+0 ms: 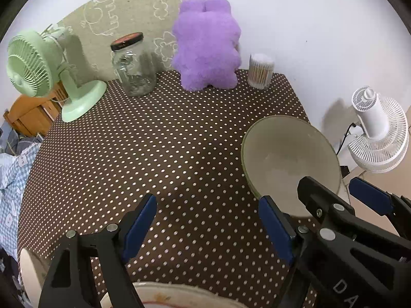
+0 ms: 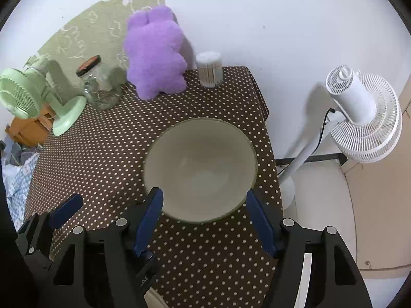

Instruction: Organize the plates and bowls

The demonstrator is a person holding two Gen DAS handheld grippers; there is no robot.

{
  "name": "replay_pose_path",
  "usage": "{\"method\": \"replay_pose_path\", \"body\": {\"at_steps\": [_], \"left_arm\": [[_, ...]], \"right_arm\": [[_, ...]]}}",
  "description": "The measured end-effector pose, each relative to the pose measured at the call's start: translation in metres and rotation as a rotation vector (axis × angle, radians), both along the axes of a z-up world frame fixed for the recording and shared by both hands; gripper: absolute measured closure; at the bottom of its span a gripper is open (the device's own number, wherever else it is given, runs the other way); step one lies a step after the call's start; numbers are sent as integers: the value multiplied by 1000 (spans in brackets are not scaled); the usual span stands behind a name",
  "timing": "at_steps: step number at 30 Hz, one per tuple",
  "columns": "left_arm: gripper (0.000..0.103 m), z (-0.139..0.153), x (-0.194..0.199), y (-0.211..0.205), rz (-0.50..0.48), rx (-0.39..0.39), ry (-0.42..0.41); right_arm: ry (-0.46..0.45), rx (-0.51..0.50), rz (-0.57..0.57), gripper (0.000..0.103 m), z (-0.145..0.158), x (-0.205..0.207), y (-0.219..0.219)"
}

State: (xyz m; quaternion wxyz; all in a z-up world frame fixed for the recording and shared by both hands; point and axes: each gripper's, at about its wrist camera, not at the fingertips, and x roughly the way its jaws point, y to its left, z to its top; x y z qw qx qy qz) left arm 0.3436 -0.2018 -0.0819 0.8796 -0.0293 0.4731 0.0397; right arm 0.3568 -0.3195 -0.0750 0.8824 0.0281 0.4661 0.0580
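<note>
Grey-green and empty, the bowl [image 2: 200, 169] sits just ahead of my right tongs [image 2: 205, 220] on the table [image 2: 102, 154], which wears a brown cloth with white dots. The blue pads stand apart at either side of the bowl's near rim, close to it, but I see neither pressing on it, so I read these tongs as open with nothing held. My left tongs [image 1: 208, 220] are open too, spread over bare cloth, with the same bowl off to their right. Just below them, at the near edge of the left wrist view, shows the rim of a pale plate [image 1: 169, 295] with a faint pattern; most of it is cut off. Far beyond both tongs, along the wall, stand a green desk fan [image 2: 28, 100], a glass jar [image 2: 100, 89] with a dark lid, a purple plush toy [image 2: 156, 54] and a tub of cotton swabs [image 2: 209, 69]. A white floor fan [image 2: 364, 118] stands right of the table.
</note>
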Motion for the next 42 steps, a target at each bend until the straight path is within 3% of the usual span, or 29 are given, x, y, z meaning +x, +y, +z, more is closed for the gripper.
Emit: {"method": "replay_pose_path", "body": {"at_steps": [6,13,22,30,32,34,42], "left_arm": [[31,-3,19,-11,-23,7,2],[46,-12,33,-12,-23,-36,34],[50,-10,46,-21,-41,-48,35],[63,-23,57,-33,-57,-27,72],[69,-26,58,-35,-63,-22,82],[73,-29,60,-36,-68,-23,99],[77,-28,59,-41,-103,-21,110]], "right_arm": [[12,16,-24,34,-11,17,-4],[20,23,-31,44,-18,32,-6],[-2,-1,-62,50,-10,39,-15],[36,16,-88,50,-23,50,-30],[48,21,-86,63,-28,52,-32],[64,31,-81,69,-33,54,-33],[82,61,-90,74,-39,52,-37]]}}
